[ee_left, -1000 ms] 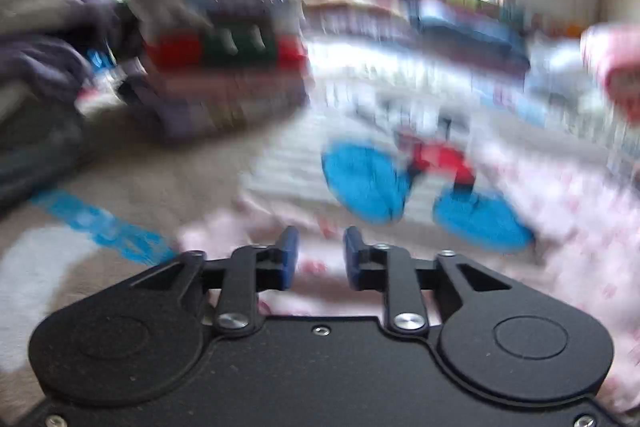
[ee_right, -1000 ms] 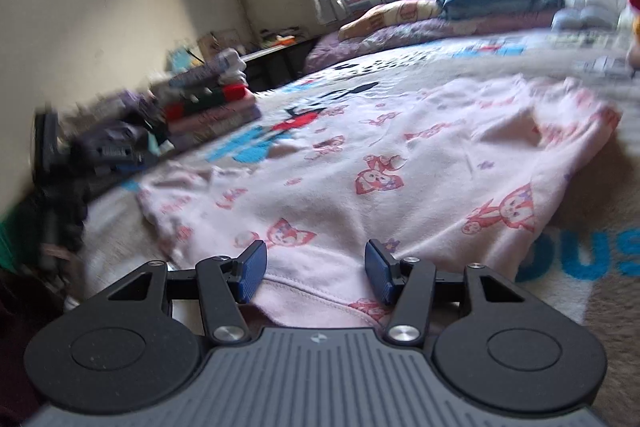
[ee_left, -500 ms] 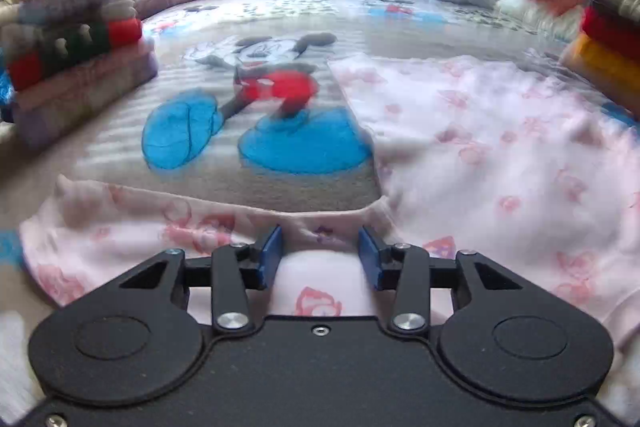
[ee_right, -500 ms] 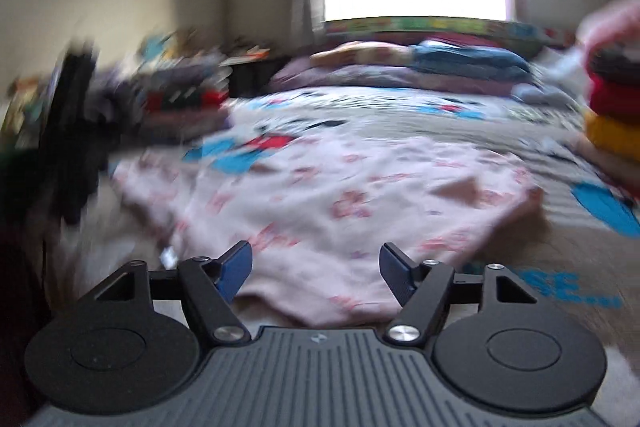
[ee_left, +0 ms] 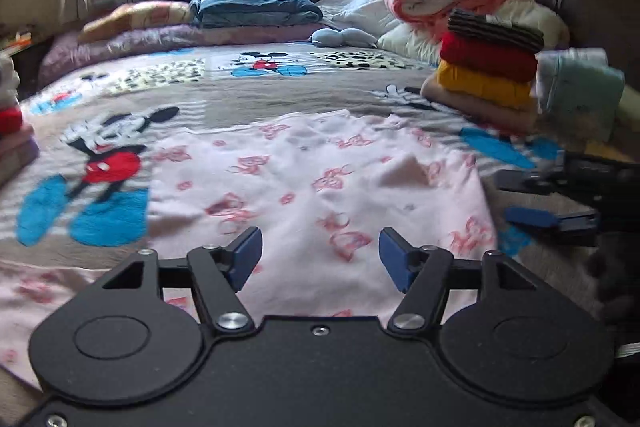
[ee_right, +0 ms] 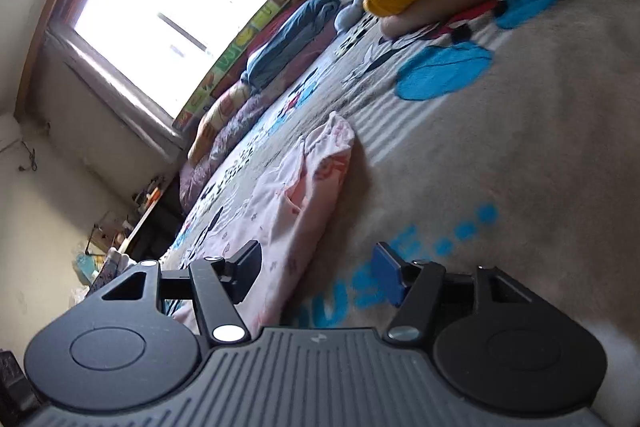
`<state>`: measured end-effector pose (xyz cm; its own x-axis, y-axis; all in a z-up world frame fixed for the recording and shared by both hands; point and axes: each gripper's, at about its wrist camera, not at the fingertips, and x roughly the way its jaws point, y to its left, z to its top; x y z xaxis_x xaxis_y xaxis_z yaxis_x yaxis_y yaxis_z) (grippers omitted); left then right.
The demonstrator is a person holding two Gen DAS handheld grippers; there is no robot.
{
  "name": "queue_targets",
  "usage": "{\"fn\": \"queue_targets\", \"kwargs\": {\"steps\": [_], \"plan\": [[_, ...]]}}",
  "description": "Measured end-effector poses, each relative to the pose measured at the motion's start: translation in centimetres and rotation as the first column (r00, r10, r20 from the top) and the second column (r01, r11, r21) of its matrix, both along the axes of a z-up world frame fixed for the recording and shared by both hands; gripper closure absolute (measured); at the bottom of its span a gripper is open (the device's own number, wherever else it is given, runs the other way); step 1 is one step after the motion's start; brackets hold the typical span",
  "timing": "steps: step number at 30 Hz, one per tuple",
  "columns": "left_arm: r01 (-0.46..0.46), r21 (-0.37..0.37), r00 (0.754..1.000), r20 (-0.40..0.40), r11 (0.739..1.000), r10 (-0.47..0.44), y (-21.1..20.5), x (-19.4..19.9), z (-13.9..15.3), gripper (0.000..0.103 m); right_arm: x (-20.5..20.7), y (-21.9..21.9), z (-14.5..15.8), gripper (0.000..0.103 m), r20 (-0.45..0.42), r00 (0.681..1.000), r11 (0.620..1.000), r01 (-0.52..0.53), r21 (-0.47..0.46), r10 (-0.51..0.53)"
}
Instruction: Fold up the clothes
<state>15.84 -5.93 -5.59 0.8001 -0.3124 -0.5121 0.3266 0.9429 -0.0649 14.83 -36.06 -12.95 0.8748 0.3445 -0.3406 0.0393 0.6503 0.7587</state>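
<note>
On the bed (ee_left: 256, 99), the pink printed garment (ee_left: 320, 179) lies spread over the cartoon-mouse blanket (ee_left: 100, 163), its main panel flat in the middle and a sleeve-like strip running off to the near left. My reading is that one fold has just been laid down and both tools are between grips, so the step in hand is lining up the next fold.

The left hand-held gripper (ee_left: 320, 259) hovers over the near edge of the garment with its jaws well apart and nothing between the blue pads but the cloth lying beneath them. Its jaws have just been opening. Half a second ago they stood narrower, right over the seam where sleeve meets body; now the view has swung right to face the main panel.

At the right side, the right hand-held gripper (ee_right: 316, 271) is rolled steeply onto its side. It straddles the garment's right-hand edge, one pad over the pink cloth and the other over the bare blanket. Its jaws are open, empty, and have just been closing a little. A half second back it sat level, looking across the whole garment — the roll is the plain change.

Far right stands a stack of folded clothes (ee_left: 488, 71), striped, red, yellow and beige.

The next move probably calls for the right pads to slide under the doubled edge and pinch both layers. The left would take a matching hold so the fold carries over evenly.
</note>
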Motion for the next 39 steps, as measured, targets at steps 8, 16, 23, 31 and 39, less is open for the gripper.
{"fn": "queue_targets", "kwargs": {"steps": [8, 16, 23, 31, 39], "plan": [[-0.066, -0.132, 0.998, -0.034, 0.989, 0.062, 1.8, 3.1, -0.5, 0.039, 6.9, 0.4, 1.0, 0.064, -0.025, 1.0, 0.999, -0.004, -0.039, 0.003], [-0.182, -0.261, 0.981, -0.106, 0.948, 0.159, 5.9, 4.7, 0.0, 0.039, 7.8, 5.5, 4.3, 0.092, 0.046, 0.993, 0.951, -0.095, -0.294, 0.113], [-0.251, -0.356, 0.966, -0.154, 0.9, 0.208, 9.2, 5.2, 0.1, 0.039, 7.3, 12.6, 6.5, 0.093, 0.031, 0.945, 0.778, -0.25, -0.576, 0.327], [-0.301, -0.412, 0.952, -0.18, 0.86, 0.247, 11.8, 5.2, 0.2, 0.039, 7.5, 19.2, 5.6, 0.083, -0.176, 0.859, 0.53, -0.445, -0.722, 0.48], [-0.286, -0.425, 0.956, -0.192, 0.859, 0.223, 11.7, 5.5, 0.1, 0.039, 9.3, 14.9, 10.2, 0.065, -0.081, 0.861, 0.673, -0.448, -0.588, 0.503]]}}
